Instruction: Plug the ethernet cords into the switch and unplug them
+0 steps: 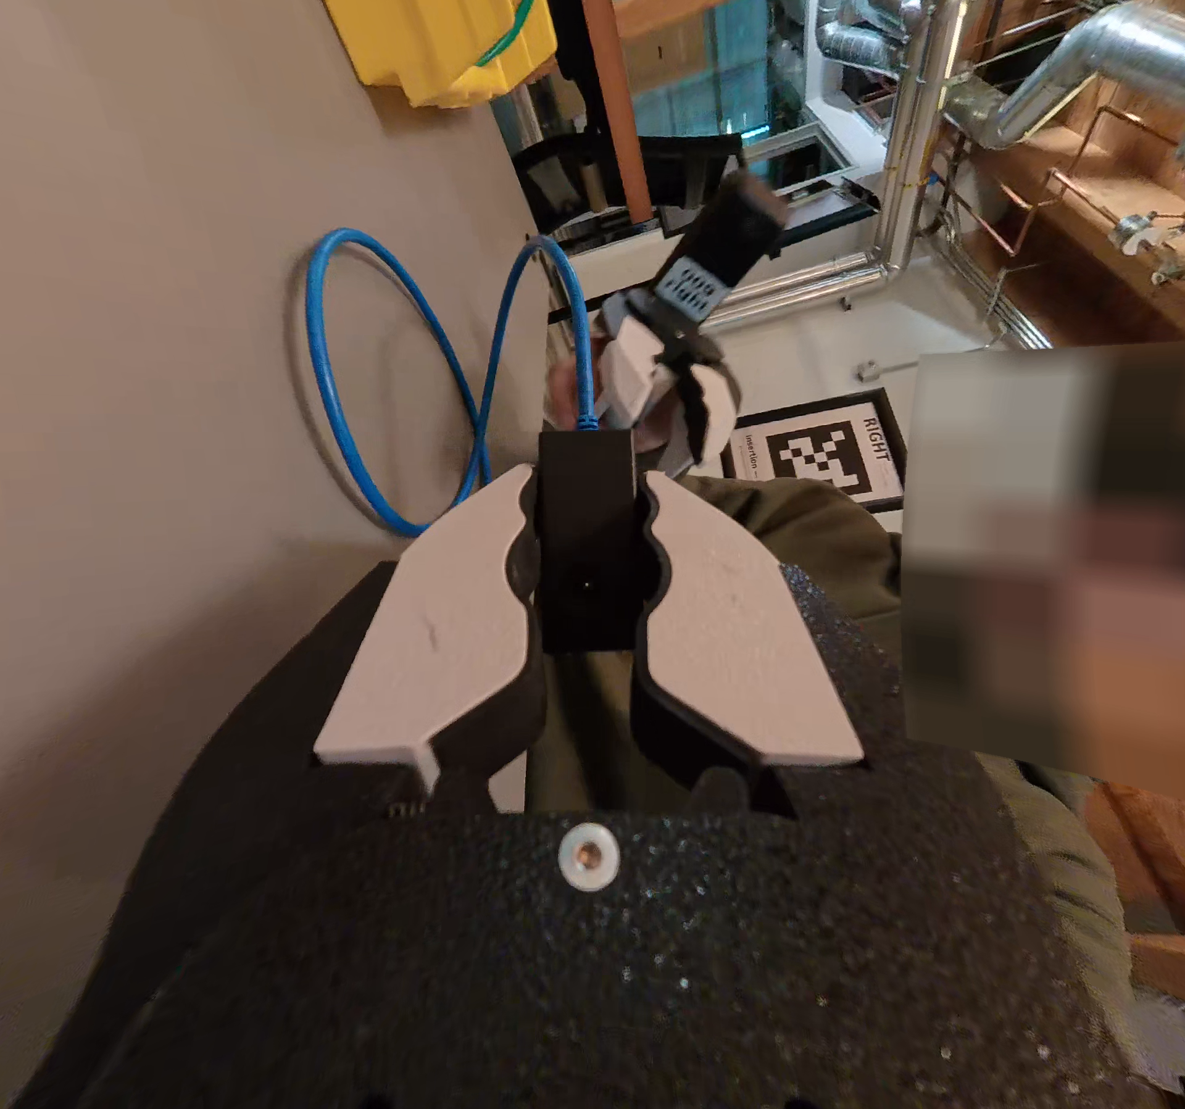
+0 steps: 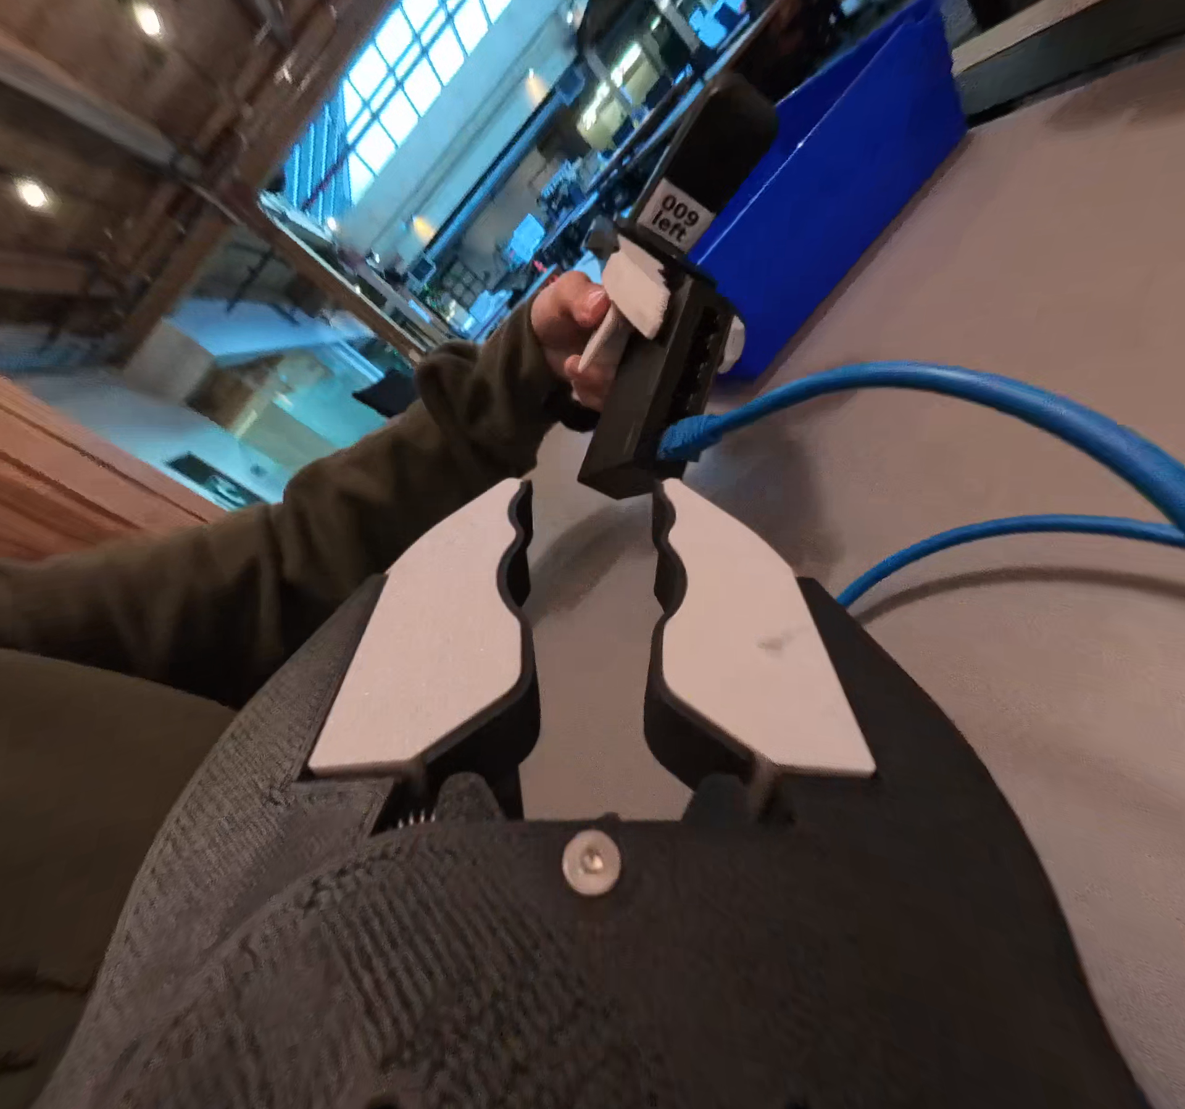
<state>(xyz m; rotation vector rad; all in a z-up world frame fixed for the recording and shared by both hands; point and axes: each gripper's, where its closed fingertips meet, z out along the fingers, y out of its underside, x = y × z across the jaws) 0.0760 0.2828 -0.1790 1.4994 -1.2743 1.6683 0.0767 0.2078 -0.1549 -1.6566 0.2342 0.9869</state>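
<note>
My left gripper (image 1: 587,482) is shut on a small black switch (image 1: 587,539) and holds it off the grey table. One blue ethernet cord (image 1: 385,373) is plugged into the switch's far end by its blue plug (image 1: 587,421), and loops on the table behind. In the right wrist view the switch (image 2: 647,398) hangs tilted in the left gripper (image 2: 667,315), with the plug (image 2: 689,437) in an end port. My right gripper (image 2: 593,495) is open and empty, its tips just under the switch's lower end. It also shows in the left wrist view (image 1: 667,398) beyond the switch.
A yellow bin (image 1: 436,1) stands at the table's far side, a blue bin (image 2: 833,200) behind the switch. A framed marker card (image 1: 821,450) lies on the table. A person's dark green sleeve (image 2: 320,501) reaches across. More blue cord (image 2: 1026,539) lies at the right.
</note>
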